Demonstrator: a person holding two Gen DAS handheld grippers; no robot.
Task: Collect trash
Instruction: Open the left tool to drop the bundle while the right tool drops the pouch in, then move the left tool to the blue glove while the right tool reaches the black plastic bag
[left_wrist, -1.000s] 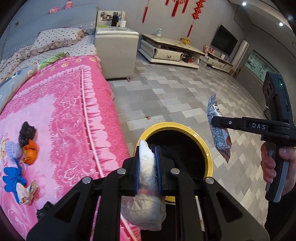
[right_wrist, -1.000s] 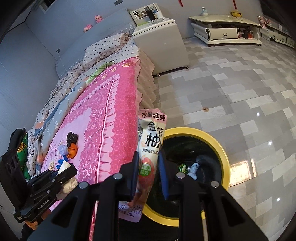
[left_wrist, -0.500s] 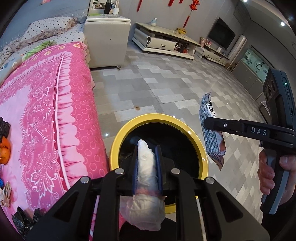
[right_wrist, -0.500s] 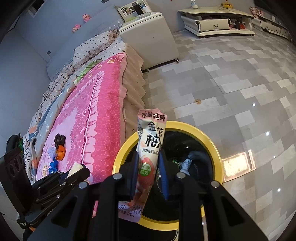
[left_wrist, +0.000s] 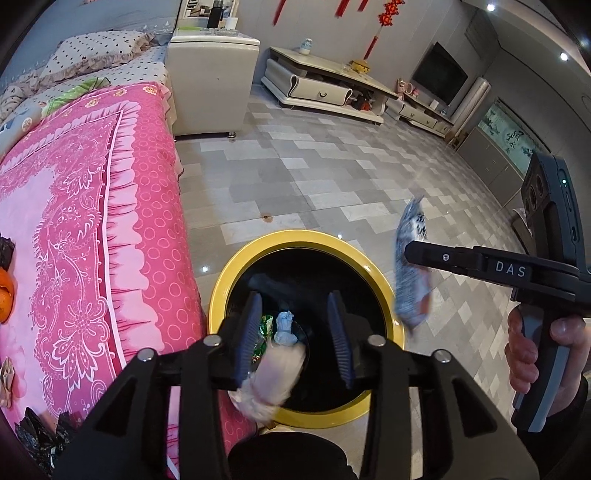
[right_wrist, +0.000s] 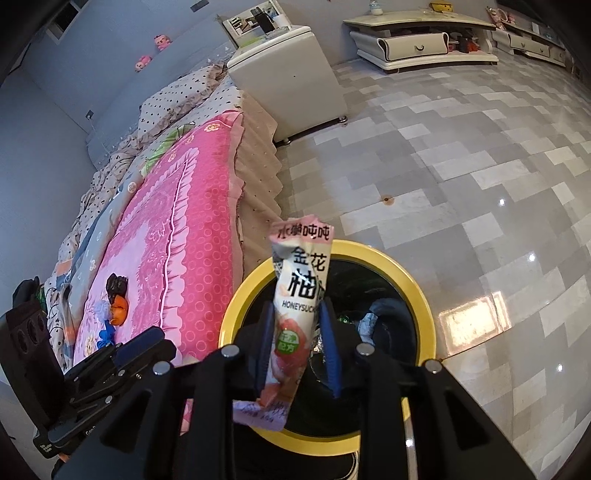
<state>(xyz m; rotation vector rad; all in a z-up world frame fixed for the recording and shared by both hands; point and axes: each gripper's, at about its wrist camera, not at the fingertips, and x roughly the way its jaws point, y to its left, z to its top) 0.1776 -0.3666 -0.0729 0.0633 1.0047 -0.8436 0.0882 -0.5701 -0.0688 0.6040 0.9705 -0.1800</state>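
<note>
A round black bin with a yellow rim stands on the floor beside the bed; it also shows in the right wrist view. My left gripper is open above it, and a white crumpled tissue is blurred, dropping between the fingers. My right gripper has its jaws apart around a pink and white snack wrapper, which stands loose and blurred between them over the bin. The wrapper also shows in the left wrist view. Trash lies inside the bin.
The bed with a pink cover lies left of the bin. More litter sits on it: orange peel, a black scrap, blue bits. A white cabinet stands at the bed's far end, tiled floor beyond.
Both grippers have opened over the bin. The tissue has slipped down out of the left fingers. The wrapper has come loose in the right fingers.
</note>
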